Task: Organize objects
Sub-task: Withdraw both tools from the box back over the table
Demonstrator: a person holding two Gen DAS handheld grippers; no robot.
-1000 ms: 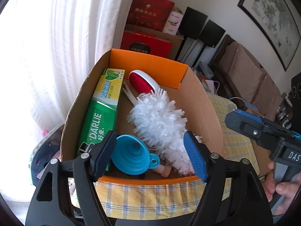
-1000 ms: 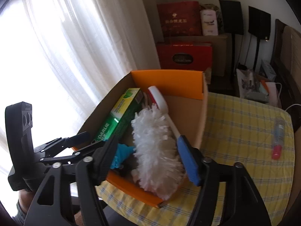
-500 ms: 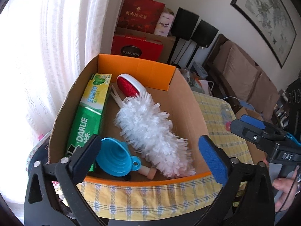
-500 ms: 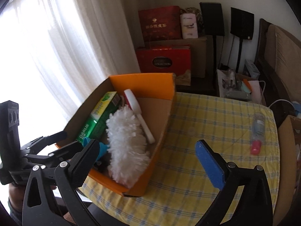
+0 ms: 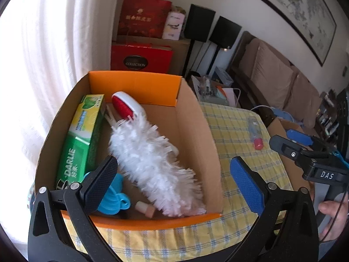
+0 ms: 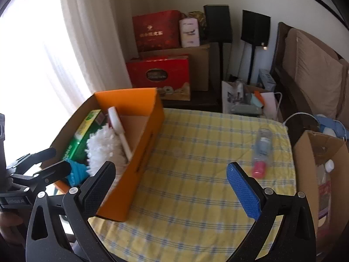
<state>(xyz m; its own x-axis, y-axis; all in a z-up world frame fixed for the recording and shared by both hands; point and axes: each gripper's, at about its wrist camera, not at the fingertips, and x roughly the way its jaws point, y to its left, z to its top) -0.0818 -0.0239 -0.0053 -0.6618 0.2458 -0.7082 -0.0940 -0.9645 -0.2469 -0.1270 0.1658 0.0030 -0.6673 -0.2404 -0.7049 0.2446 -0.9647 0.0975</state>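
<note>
Readable stuff here: "DARLIE" on the green toothpaste box in the carton, "COLLECTION" on the red gift box by the curtain, and "DAS" on the right gripper; the Chinese gold print is too small for me.

Bare tablecloth lies open between the orange box and the bottle.

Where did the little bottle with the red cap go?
The bottle lies on its side on the yellow checked tablecloth, to the right of the orange cardboard box, not in it.
</note>
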